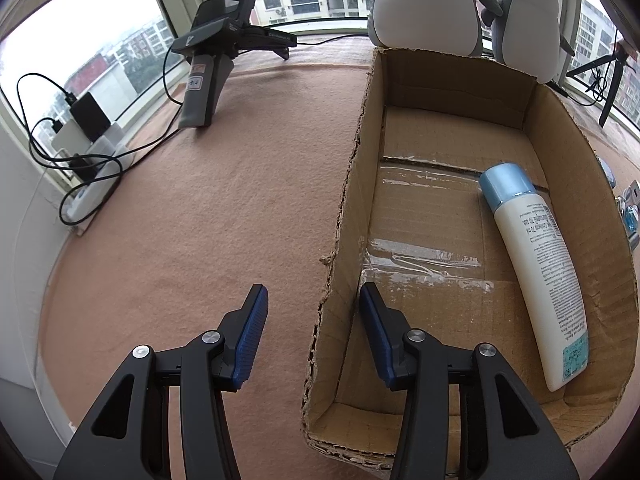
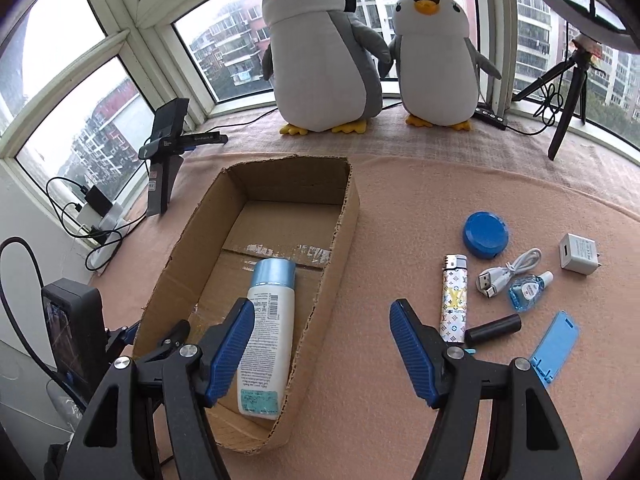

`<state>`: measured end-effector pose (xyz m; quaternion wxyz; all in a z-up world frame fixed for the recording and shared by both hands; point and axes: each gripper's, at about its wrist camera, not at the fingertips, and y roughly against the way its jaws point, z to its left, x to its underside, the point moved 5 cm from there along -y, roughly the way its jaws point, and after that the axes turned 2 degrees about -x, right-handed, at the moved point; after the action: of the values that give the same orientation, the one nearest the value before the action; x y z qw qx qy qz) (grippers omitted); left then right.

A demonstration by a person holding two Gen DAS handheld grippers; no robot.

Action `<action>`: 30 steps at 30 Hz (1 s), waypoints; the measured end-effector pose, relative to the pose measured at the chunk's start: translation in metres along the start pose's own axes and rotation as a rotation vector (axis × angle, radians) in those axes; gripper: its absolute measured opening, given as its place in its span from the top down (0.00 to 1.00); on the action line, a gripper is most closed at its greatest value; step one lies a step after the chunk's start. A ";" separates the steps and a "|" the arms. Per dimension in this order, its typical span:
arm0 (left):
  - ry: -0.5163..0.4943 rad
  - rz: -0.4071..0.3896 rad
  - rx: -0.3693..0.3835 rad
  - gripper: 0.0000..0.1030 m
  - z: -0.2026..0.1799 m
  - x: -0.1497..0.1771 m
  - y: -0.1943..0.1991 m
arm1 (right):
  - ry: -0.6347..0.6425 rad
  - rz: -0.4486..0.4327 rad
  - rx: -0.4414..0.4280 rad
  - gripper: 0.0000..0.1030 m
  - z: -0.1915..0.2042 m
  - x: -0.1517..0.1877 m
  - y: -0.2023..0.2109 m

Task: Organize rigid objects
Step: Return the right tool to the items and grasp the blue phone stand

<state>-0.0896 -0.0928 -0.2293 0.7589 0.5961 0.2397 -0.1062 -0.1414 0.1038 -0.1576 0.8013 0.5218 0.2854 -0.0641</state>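
Left gripper (image 1: pixel 316 330): angled steeply down at the near left corner of the cardboard box (image 1: pixel 452 76), blue pads (image 1: pixel 252 332) spread, one outside the box wall and one inside; the torn wall stands between them, pinched by neither
Right gripper (image 2: pixel 320 344): tilted down over the box's right wall, jaws spread wide and empty, with one pad above the box and the other above the pink cloth (image 2: pixel 360 420)
Lotion bottle (image 1: pixel 536 264): white with a pale blue cap, lying on its side on the box floor along the right wall, cap towards the windows
Only in the right wrist view: the items waiting on the cloth to the right of the box – a patterned lighter (image 2: pixel 454 300), a round blue lid (image 2: pixel 485 234), a coiled USB cable (image 2: pixel 508 270), a white charger (image 2: pixel 578 254), a small blue dropper bottle (image 2: pixel 528 290), a black cylinder (image 2: pixel 494 328) and a flat blue stand (image 2: pixel 556 344)
Only in the left wrist view: the bare stretch of cloth left of the box, and the taped seams of the box floor close up
Backdrop: two plush penguins (image 2: pixel 324 52) upright on the sill – apartment blocks beyond the glass
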 end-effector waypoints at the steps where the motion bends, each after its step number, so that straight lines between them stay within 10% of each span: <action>1: 0.000 0.000 0.000 0.56 0.000 0.000 0.000 | -0.015 -0.001 0.010 0.36 -0.008 0.001 0.003; 18: 0.011 -0.004 0.015 0.56 0.000 0.000 -0.001 | -0.336 0.079 0.200 0.37 -0.155 0.041 0.010; 30: 0.011 -0.004 0.014 0.56 0.001 0.000 -0.001 | -0.463 0.133 0.217 0.46 -0.190 0.068 -0.009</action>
<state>-0.0897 -0.0936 -0.2302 0.7531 0.6015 0.2445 -0.1062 -0.1628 0.2789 -0.2565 0.7872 0.5936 0.0508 -0.1592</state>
